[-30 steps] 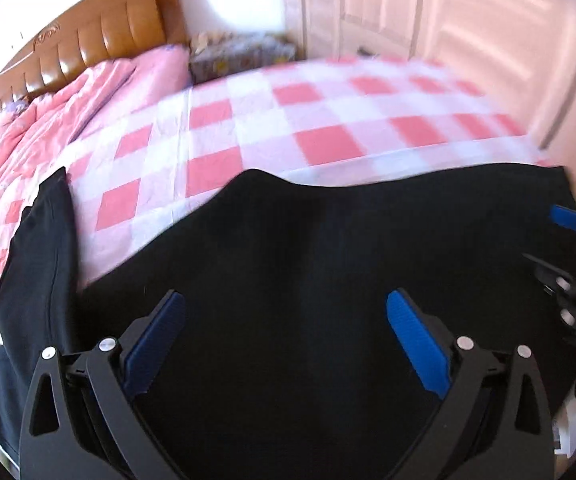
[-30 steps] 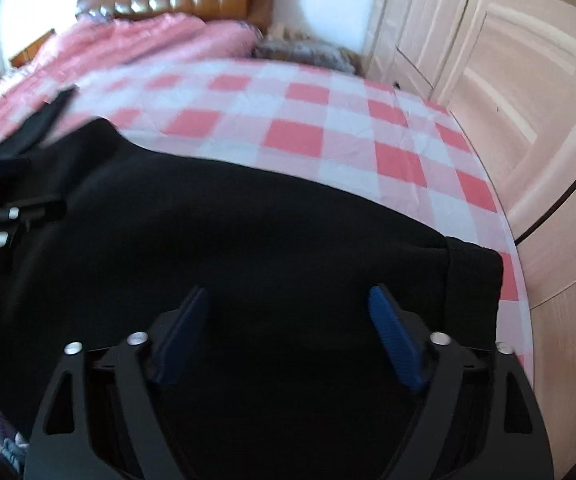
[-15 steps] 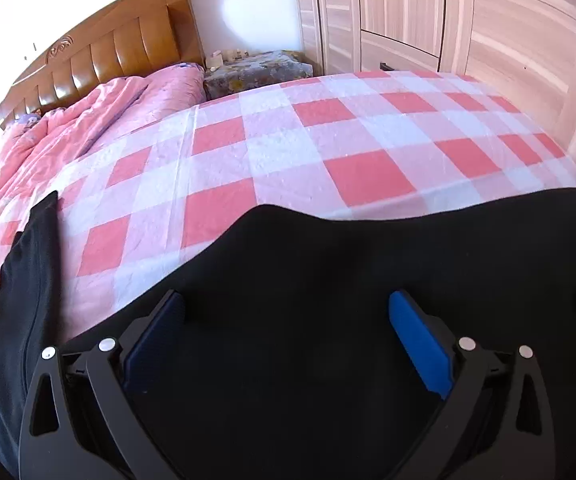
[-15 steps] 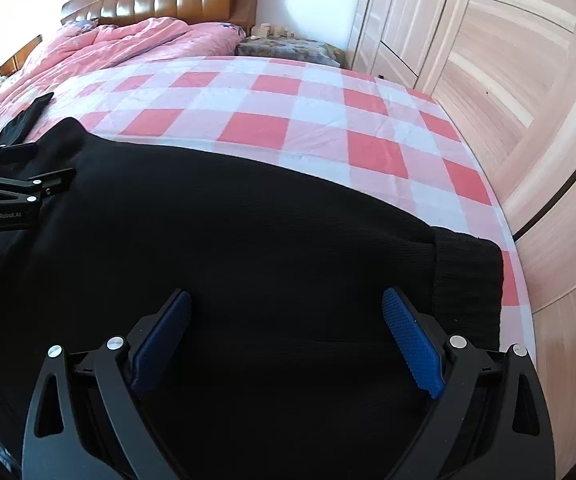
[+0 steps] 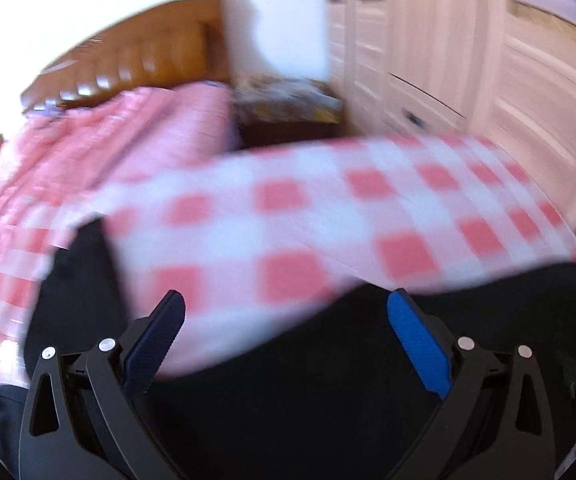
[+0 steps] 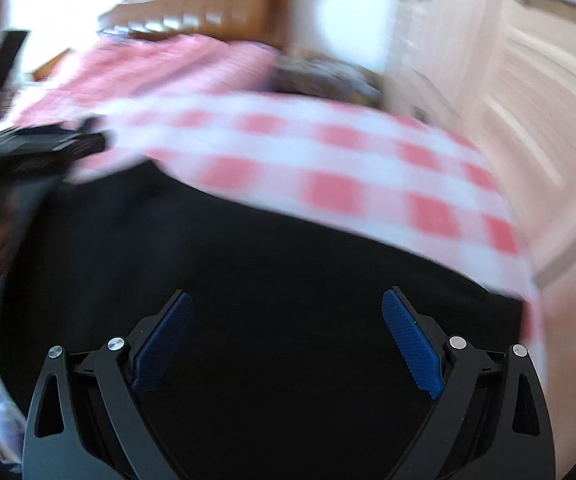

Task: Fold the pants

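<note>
Black pants lie spread on a bed with a pink and white checked sheet; one dark part runs up the left side of the left wrist view. Above the pants' near part my left gripper stands open, nothing between its blue pads. The right wrist view shows the same black pants filling the lower half. My right gripper is open over them, its jaws wide apart and empty. The left gripper's black frame shows at the left edge of the right wrist view. Both views are blurred.
A wooden headboard and a pink quilt are at the far end of the bed. A nightstand stands beside it. Pale wardrobe doors run along the right side, close to the bed's right edge.
Both grippers have lifted and pulled back from the pants, so more sheet, headboard and wall show. The right jaws stand slightly wider than a second ago. The pants stay flat on the bed.
</note>
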A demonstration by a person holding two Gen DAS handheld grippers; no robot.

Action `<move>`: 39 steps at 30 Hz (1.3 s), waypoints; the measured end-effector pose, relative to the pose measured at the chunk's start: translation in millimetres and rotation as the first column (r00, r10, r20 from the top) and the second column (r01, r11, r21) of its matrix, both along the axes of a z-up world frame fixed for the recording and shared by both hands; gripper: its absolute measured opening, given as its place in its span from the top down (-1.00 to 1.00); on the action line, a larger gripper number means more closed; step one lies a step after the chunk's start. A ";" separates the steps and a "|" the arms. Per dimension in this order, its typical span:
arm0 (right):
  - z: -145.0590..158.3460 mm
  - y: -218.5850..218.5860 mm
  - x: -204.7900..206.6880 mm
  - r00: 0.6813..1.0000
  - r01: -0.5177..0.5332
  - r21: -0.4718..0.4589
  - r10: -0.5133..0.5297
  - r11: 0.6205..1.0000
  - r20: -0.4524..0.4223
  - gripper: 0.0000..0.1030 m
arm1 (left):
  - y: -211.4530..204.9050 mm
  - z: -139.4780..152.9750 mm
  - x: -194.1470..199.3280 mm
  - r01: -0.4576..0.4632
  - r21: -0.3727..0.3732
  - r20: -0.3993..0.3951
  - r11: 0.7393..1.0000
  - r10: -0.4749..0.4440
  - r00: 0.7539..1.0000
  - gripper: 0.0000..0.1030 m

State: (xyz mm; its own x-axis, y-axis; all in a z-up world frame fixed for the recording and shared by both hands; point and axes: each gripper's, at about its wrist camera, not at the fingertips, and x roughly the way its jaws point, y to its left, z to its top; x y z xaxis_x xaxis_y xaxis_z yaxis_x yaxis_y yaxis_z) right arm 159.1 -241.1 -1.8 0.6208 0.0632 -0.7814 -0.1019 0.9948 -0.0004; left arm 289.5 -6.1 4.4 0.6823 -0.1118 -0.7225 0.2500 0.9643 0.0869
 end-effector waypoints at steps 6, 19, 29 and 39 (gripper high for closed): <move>8.5 81.0 27.0 0.983 -0.174 0.025 0.172 0.984 0.057 -0.78 | 88.3 -28.7 86.9 -0.267 0.220 -0.165 0.938 0.306 0.938 -0.96; -20.5 138.9 62.4 0.947 -0.285 0.344 0.318 0.895 -0.041 -0.79 | 149.1 -64.8 106.1 -0.298 0.144 -0.258 0.944 0.326 0.909 0.65; -46.5 199.7 95.3 0.843 -0.322 0.650 0.521 0.689 -0.134 -0.63 | 196.3 1.0 19.7 -0.329 -0.027 -0.085 0.944 0.326 0.942 0.78; -17.9 294.7 59.6 0.755 -0.555 0.454 0.651 0.697 -0.077 -0.21 | 286.1 6.2 -98.5 -0.457 -0.053 -0.034 0.888 0.455 0.890 0.78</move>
